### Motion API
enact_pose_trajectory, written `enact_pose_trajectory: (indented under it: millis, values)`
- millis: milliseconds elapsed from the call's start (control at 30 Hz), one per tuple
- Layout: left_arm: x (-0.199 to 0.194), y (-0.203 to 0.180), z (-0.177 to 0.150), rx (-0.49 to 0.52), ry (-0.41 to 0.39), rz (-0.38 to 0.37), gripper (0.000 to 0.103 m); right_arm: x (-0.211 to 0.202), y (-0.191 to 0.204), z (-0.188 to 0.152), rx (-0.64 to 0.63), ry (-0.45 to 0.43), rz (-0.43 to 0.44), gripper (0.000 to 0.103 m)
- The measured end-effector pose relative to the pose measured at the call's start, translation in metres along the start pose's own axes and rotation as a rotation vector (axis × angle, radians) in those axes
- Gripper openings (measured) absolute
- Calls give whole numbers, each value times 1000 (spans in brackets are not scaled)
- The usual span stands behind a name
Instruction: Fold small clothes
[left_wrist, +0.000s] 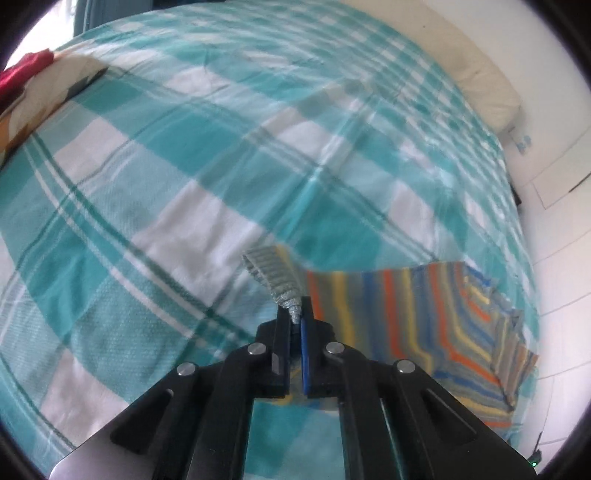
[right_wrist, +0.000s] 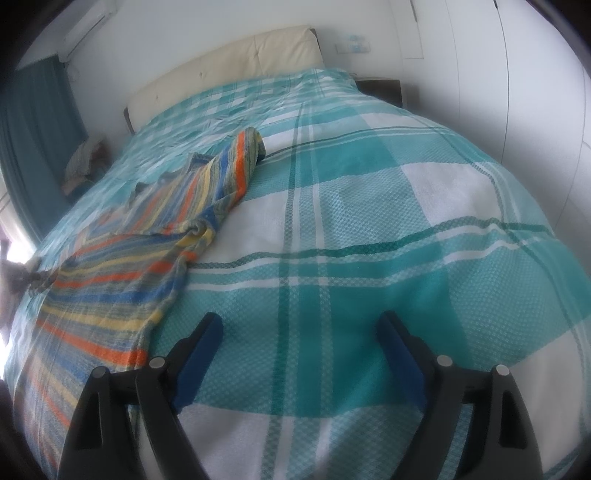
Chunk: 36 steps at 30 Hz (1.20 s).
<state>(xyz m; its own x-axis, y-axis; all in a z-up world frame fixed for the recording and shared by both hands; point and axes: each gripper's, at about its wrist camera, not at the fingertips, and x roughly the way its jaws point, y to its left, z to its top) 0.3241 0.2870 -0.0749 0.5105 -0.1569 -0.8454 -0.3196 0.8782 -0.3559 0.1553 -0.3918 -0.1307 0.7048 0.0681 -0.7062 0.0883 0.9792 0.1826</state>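
A small knitted garment (left_wrist: 424, 314) with orange, blue, yellow and grey stripes lies on the teal and white checked bedspread (left_wrist: 184, 166). My left gripper (left_wrist: 295, 314) is shut on its grey ribbed cuff (left_wrist: 275, 273), which sticks up from between the pads. The rest of the garment trails to the right of the fingers. In the right wrist view the same striped garment (right_wrist: 140, 254) spreads over the left part of the bed, one sleeve (right_wrist: 243, 155) reaching toward the headboard. My right gripper (right_wrist: 299, 325) hangs open over bare bedspread (right_wrist: 369, 221), to the right of the garment.
A cream headboard (right_wrist: 229, 62) stands at the far end of the bed. A dark bedside table (right_wrist: 380, 88) sits by the white wall, and teal curtains (right_wrist: 33, 129) hang at the left. A patterned pillow (left_wrist: 40, 96) with a red item lies at the upper left of the left wrist view.
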Motion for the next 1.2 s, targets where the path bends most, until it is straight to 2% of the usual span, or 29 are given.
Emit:
enact_pose_trajectory:
  millis: [133,200,333,433,467,533,567,600,733,800,900,1067,1133,1200]
  values:
    - [-38,-87,16,133,-30,-102,2,0,1,0,-5,4,-2,87]
    - [-45,-145,15,229,-29,-151,2,0,0,1,-5,4,1,87]
    - [-29,-242,0,382,4,-214,2,0,-1,1,2,1,10,87]
    - [6,-300,-24,469,73,-280,3,0,-2,1,3,0,13,88]
    - [17,-312,-32,482,103,-306,8,0,-2,1,4,0,14,88]
    - [39,-331,-51,478,168,-316,44,0,-2,0,7,-2,18,88]
    - [49,-336,-59,461,189,-316,76,-1,-2,0,8,-2,19,88]
    - [54,-337,-66,442,180,-316,85,0,-3,0,9,-3,21,88]
    - [56,-327,-76,399,198,-301,85,0,-4,1,11,-3,25,88]
    - [46,-307,-77,408,174,-255,86,0,-4,1,11,-2,27,88]
    - [32,-277,-84,483,127,-126,88,1,-2,1,7,2,23,89]
    - [2,-200,-109,681,95,189,89,1,0,1,1,6,17,89]
    - [-13,-169,-119,711,83,261,90,1,0,1,-1,7,15,89]
    - [-30,-136,-130,682,76,263,92,2,1,1,-5,9,11,90]
